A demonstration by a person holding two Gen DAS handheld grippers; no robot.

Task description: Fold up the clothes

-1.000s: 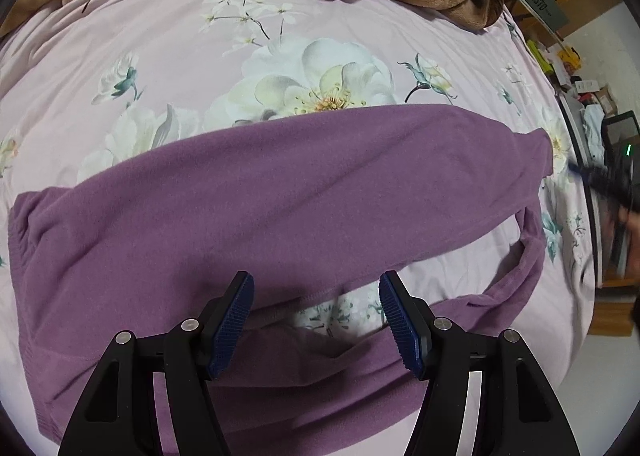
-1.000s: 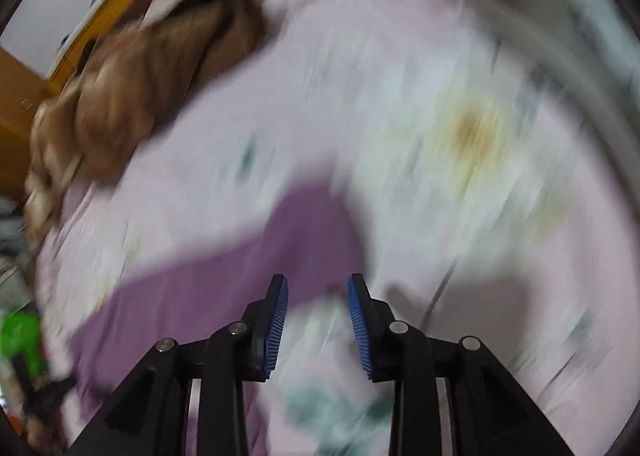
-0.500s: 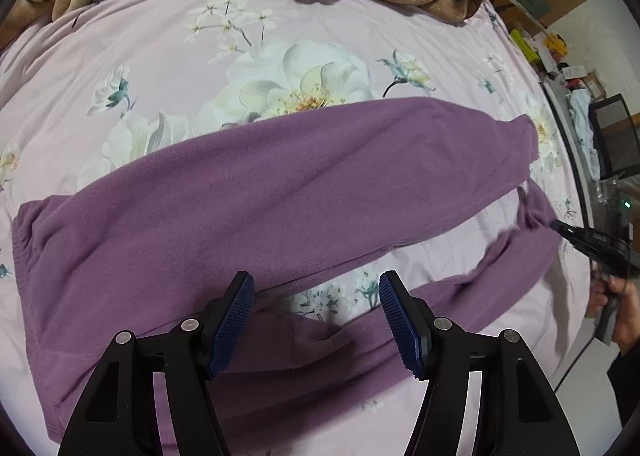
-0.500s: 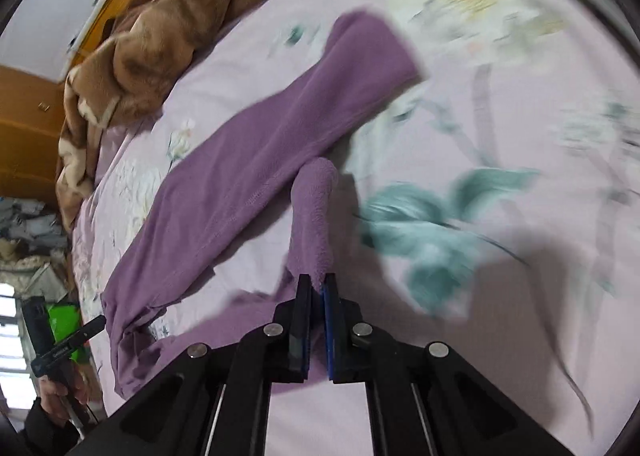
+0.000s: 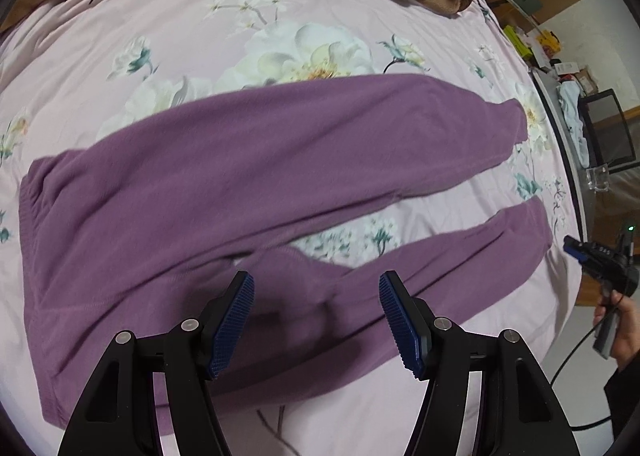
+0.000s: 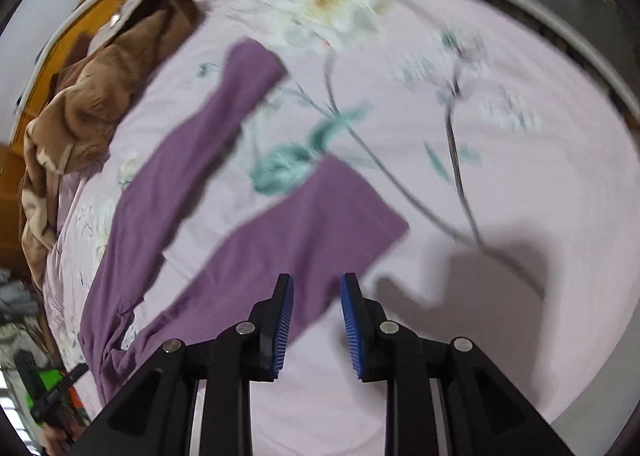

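The purple trousers [image 5: 248, 184] lie flat on the bed [image 5: 224, 40], legs apart. The right tool [image 6: 316, 320], opening and empty, hovers nearest the near leg's cuff; the left tool [image 5: 316, 320] is released above the crotch.

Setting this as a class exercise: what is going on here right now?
A person with a gripper in each hand is laying purple trousers flat on a flowered bedsheet for folding. The left gripper hangs open over the crotch. The right gripper, its jaws opening, holds nothing above a leg end. A brown blanket lies bunched behind.
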